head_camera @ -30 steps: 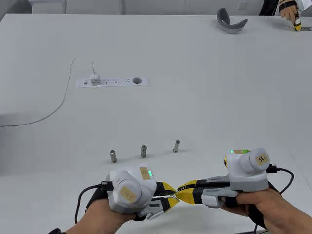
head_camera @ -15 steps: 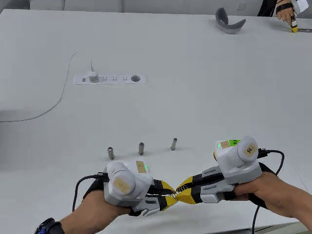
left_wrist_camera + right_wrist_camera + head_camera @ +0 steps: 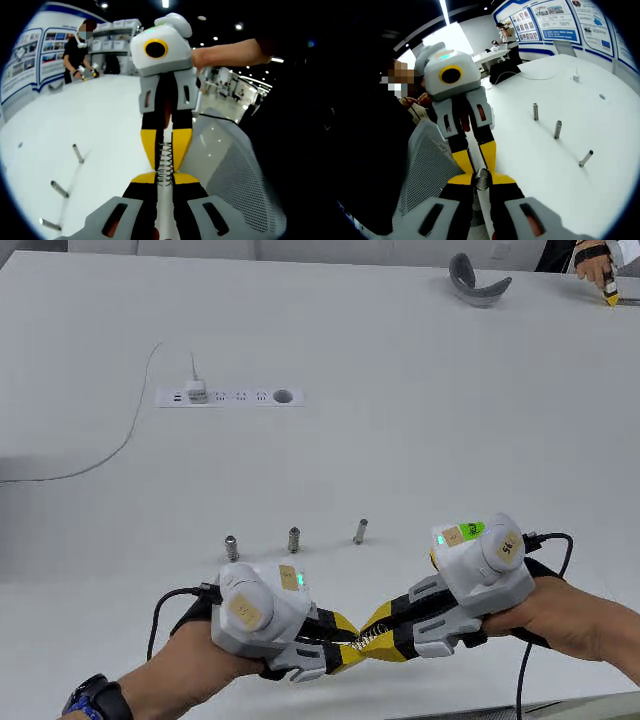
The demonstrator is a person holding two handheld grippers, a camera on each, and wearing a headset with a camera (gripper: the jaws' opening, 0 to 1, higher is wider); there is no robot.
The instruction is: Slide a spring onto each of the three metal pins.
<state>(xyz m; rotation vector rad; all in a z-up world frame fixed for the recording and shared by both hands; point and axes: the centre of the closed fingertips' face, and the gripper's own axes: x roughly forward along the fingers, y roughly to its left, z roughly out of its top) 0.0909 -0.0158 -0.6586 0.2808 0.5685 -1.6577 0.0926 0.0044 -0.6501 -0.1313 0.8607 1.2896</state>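
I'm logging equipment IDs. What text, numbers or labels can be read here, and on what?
"15", roughly: round sticker on the right gripper; blurred, not certain.
Tan stickers on the left gripper: unreadable.
Wall posters: too small to read.
Power strip: nothing legible.

White recorded for tabletop point(image 3: 420, 390). Yellow over black noted on left tongs point(image 3: 164, 179) and right tongs point(image 3: 481, 177). Silver logged for spring point(image 3: 164, 160), dull grey for pins point(image 3: 294, 539).
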